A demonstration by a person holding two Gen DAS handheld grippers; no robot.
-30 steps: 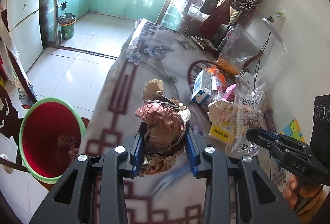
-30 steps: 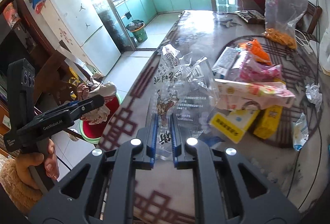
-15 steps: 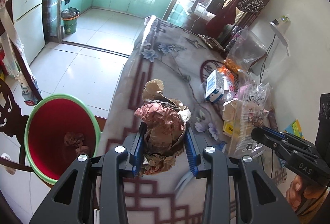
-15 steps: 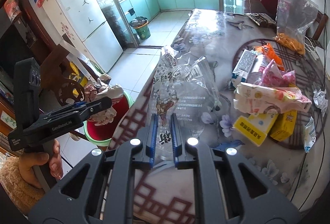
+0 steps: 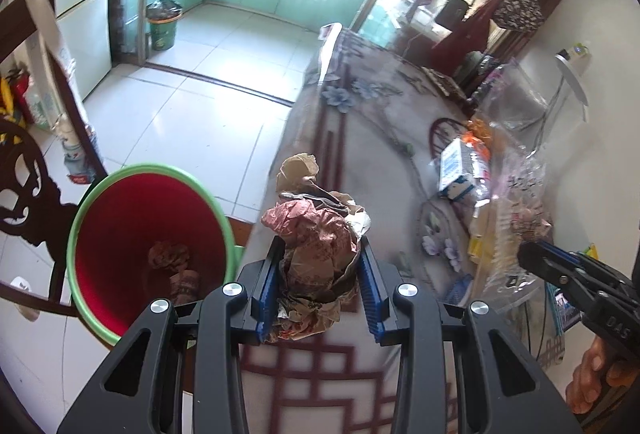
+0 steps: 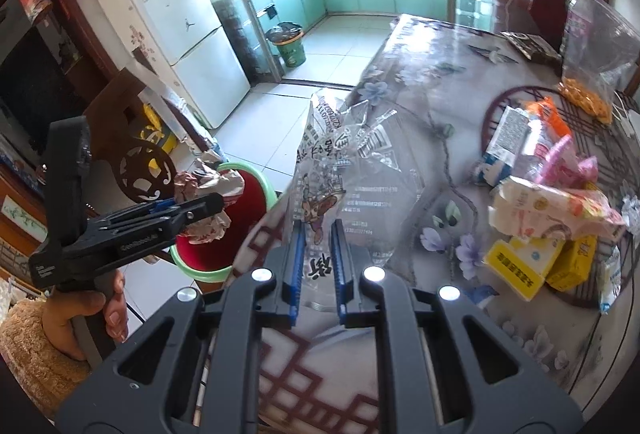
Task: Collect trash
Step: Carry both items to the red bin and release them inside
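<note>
My left gripper [image 5: 319, 254] is shut on a crumpled brown and pink paper wad [image 5: 318, 234], held over the table's left edge beside a red bin with a green rim [image 5: 80, 234] on the floor. The bin holds some crumpled paper [image 5: 170, 258]. My right gripper [image 6: 317, 230] is shut on a clear printed plastic bag [image 6: 352, 170], held above the table. The left gripper [image 6: 200, 206] with its wad also shows in the right wrist view, above the bin [image 6: 264, 186]. The right gripper [image 5: 532, 258] shows in the left wrist view.
The table [image 6: 420, 82] has a floral cover. Cartons, wrappers and snack bags [image 6: 540, 194] lie on its right side. A dark wooden chair [image 5: 24, 186] stands left of the bin. A fridge [image 6: 180, 34] and a small green bin [image 6: 290, 48] stand further back.
Both grippers have moved left toward the table edge with their loads. The red bin now sits closer to the left gripper and larger in view.
</note>
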